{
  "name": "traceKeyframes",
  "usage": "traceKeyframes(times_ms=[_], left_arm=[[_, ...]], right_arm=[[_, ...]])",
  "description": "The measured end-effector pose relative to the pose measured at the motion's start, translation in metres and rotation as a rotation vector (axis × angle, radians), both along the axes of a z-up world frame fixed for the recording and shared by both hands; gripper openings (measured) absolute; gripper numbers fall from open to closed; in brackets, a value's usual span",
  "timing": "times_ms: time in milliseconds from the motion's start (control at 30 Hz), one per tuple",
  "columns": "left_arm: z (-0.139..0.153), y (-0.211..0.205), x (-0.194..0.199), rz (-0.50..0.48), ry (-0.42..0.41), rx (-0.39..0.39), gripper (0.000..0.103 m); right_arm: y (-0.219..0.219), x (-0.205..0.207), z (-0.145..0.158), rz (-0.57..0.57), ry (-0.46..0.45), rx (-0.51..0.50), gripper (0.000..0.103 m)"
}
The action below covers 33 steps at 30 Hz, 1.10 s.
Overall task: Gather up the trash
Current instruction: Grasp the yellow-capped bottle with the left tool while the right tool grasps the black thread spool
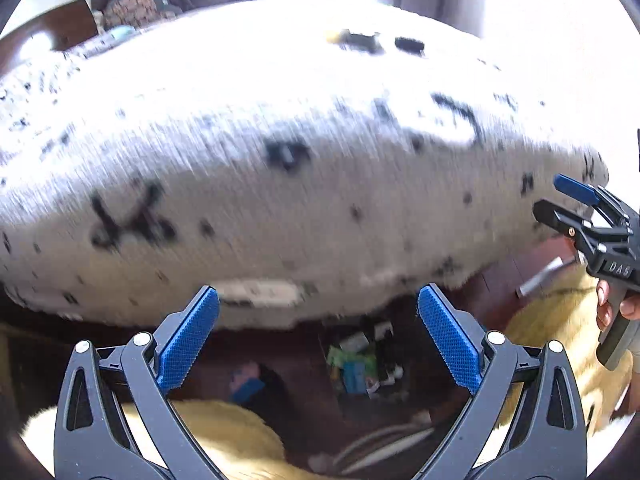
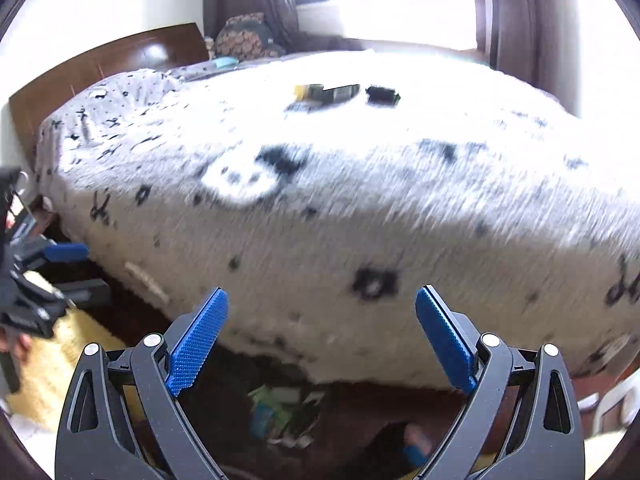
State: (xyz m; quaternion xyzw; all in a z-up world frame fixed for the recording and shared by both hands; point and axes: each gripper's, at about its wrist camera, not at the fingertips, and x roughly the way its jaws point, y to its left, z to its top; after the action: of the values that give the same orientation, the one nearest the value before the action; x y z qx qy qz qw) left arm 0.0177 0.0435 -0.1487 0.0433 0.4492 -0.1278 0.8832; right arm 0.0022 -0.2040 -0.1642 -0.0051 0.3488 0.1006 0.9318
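A bed with a white, black-patterned cover [image 1: 280, 140] fills both views [image 2: 360, 184]. Dark wrappers and a yellow one [image 1: 372, 42] lie on its far part, also in the right wrist view [image 2: 344, 94]. A dark bin with colourful trash [image 1: 356, 368] stands on the floor at the bed's foot, also in the right wrist view [image 2: 280, 412]. My left gripper [image 1: 318, 340] is open and empty above the floor. My right gripper [image 2: 322, 344] is open and empty; it also shows in the left wrist view [image 1: 554, 200].
A yellow furry rug [image 1: 560, 320] lies on the dark wood floor [image 1: 280, 360]. A wooden headboard [image 2: 100, 68] stands at the far left. Brown curtains [image 2: 248, 0] hang behind the bed. A foot in a blue slipper [image 2: 416, 444] is on the floor.
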Motion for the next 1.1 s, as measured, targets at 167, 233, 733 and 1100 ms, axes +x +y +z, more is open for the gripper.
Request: traceKeyframes(times_ms=[167,233,733,1100], left_arm=[[0.031,0.007,0.021,0.021,-0.074,0.013,0.095],[0.041,0.01,0.03,0.031,-0.094,0.013,0.095],[0.062,0.004,0.134,0.058,-0.13,0.011,0.095],[0.048,-0.031,0.226,0.022,-0.105,0.036,0.095]], right_arm=[[-0.002,0.014,0.022,-0.01,-0.047,0.01,0.095],[-0.005,0.017,0.027,-0.013,-0.064,0.007,0.095],[-0.034,0.133,0.053,-0.111,-0.066,-0.058,0.095],[-0.034,0.245,0.044,-0.099,0.007,-0.139,0.095]])
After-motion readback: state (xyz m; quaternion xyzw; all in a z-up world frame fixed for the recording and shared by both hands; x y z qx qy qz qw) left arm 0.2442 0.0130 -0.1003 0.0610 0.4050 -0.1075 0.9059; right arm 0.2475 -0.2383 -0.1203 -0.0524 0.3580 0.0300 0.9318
